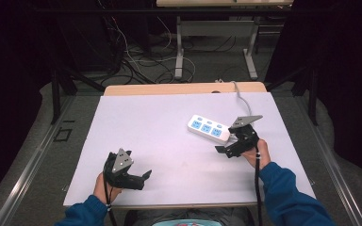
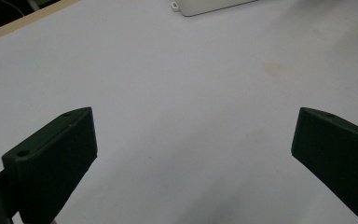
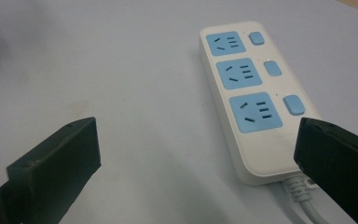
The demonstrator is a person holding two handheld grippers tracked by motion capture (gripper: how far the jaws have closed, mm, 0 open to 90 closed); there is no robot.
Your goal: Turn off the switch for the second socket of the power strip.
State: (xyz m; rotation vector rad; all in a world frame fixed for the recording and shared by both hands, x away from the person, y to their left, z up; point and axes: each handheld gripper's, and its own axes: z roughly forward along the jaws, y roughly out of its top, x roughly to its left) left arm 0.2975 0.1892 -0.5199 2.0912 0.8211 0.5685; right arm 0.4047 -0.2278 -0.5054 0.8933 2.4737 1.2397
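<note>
Step in hand, imo: right gripper [image 1: 230,147] closing in on the strip [image 1: 208,128], prob to grab it or hit a switch.

Near side first. Left gripper [image 1: 139,180] sits at the near-left of the worktop [image 1: 146,122], held low in the person's left hand [image 1: 104,189]. Jaws wide apart, nothing between them, just bare white surface. In the left gripper view the gap [image 2: 193,154] is empty and the strip's corner [image 2: 209,5] shows far off at the top edge. Well apart from the work, so leave it parked unless the strip needs pinning.

Mid/right: right gripper just beside the strip's near end, right hand [image 1: 259,155] behind it. Jaws also wide apart, holding nothing. In the right gripper view [image 3: 196,154] the strip [image 3: 247,93] lies ahead and to the right, the right jaw overlapping its cord end in the pic; can't tell if it's touching.

To do it well:
- strip is off-centre in the gap, so shift the gripper toward it before closing
- if grabbing, straddle the body across its short width, clear of the blue sockets [image 3: 255,112] and switches [image 3: 293,105]
- keep off the cord [image 3: 307,205], it'll drag and twist the strip
- go slow, smooth plastic on a smooth sheet will prob slide

Far side: cord [image 1: 238,94] runs off the back edge.
</note>
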